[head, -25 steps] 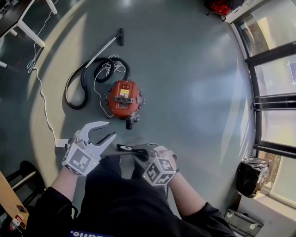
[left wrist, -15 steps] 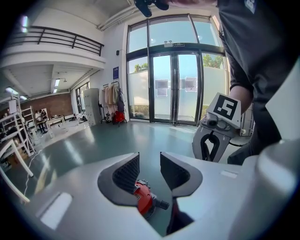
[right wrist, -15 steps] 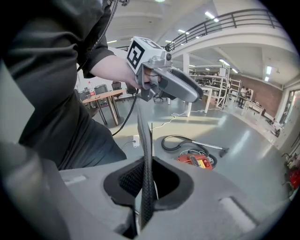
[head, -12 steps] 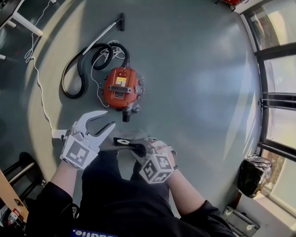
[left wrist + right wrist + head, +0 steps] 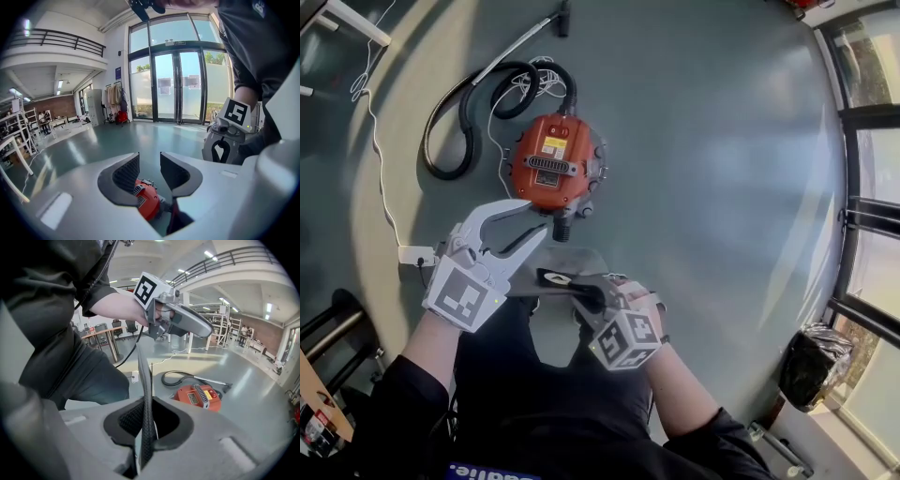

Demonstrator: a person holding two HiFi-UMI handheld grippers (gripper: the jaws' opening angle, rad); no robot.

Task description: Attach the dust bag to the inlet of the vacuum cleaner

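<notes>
The right gripper (image 5: 589, 302) clamps the dust bag (image 5: 551, 278) by its edge; the left gripper (image 5: 532, 217) is wide and empty. Square the bag opening to the inlet (image 5: 562, 229) of the floor-standing vacuum cleaner (image 5: 553, 164) before pushing, bracing the body left-handed.

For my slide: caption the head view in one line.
Right gripper pinches the dust bag while the open left gripper hovers above the orange vacuum cleaner.

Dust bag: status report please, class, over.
Right claw shut on dust bag. Left claw open, empty, aimed at vacuum cleaner. Bag not yet attached. Nothing blocking seen.
</notes>
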